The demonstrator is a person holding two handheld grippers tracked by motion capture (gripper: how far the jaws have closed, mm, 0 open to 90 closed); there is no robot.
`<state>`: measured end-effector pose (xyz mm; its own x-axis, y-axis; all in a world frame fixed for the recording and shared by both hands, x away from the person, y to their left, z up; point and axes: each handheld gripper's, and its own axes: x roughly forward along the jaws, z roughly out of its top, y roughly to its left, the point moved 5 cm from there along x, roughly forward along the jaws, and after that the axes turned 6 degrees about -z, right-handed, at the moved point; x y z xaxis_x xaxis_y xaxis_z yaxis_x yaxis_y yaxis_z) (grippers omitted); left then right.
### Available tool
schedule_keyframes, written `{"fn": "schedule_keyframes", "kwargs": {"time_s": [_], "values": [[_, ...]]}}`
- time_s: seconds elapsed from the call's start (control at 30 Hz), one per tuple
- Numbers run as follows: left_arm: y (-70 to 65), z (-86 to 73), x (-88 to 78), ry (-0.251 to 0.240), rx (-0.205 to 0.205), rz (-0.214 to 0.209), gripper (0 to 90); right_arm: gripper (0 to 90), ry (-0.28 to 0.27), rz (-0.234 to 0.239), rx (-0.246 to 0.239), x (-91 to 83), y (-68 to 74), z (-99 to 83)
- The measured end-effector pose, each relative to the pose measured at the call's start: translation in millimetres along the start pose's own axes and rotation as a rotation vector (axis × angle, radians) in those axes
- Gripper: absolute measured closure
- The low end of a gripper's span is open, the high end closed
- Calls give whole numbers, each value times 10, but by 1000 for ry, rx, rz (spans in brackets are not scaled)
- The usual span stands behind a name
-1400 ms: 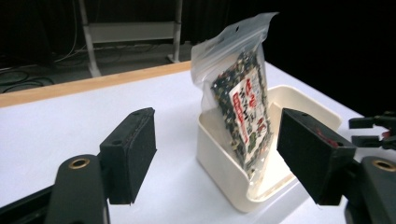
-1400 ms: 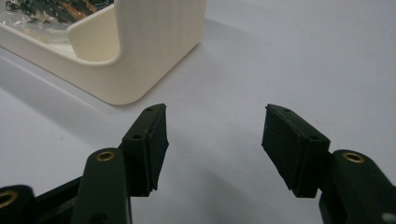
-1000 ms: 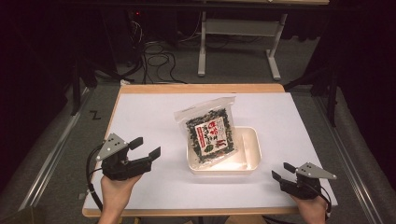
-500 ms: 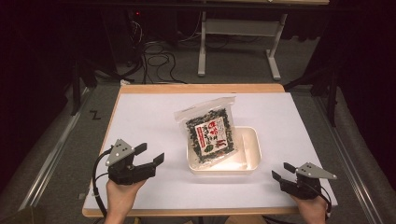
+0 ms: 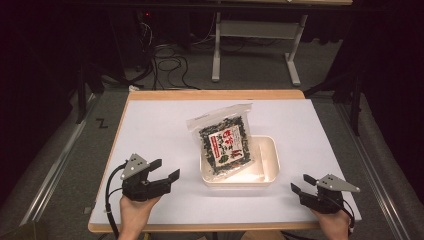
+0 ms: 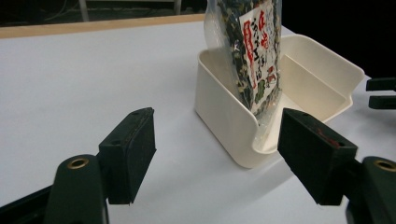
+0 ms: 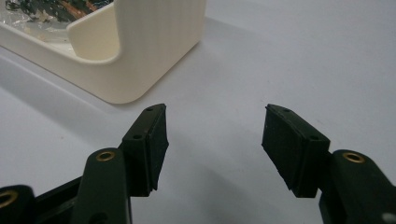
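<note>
We're seeing a crinkly clear seaweed bag (image 5: 226, 144) leaning lengthwise in a smooth cream tub (image 5: 268, 161); both hand-held grippers, left (image 5: 166, 170) and right (image 5: 301, 184), gaping wide.

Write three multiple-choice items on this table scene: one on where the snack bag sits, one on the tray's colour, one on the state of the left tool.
1. Where is the snack bag?
A. Flat on the table beside the tray
B. Leaning in the tray, its top over the far rim
C. Held in the right tool

2. What colour is the tray?
A. Cream white
B. Blue
C. Black

3. What is the state of the left tool?
A. Shut on the bag
B. Shut on the tray rim
C. Open, holding nothing

Key: 1 B, the left gripper view shows the bag's lower end inside the tray and the high view shows its top past the far rim. 2 A, the tray's walls show cream white in both gripper views. 3 C, its jaws stand wide apart short of the tray; the right tool is likewise open.
</note>
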<state>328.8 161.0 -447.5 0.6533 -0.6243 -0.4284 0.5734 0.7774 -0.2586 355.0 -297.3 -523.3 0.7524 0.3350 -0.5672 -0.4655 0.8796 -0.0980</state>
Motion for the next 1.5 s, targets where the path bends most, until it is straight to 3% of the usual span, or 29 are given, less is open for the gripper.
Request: {"fn": "schedule_keyframes", "kwargs": {"time_s": [0.8, 1.17, 1.5], "values": [[7, -200, 240, 63, -21, -35, 264, 409, 2, -1, 3, -2, 5, -1], [58, -301, 363, 81, -39, -16, 265, 409, 3, -1, 2, -1, 6, -1], [140, -470, 428, 107, -36, 28, 275, 409, -1, -1, 0, -5, 5, 2]]}}
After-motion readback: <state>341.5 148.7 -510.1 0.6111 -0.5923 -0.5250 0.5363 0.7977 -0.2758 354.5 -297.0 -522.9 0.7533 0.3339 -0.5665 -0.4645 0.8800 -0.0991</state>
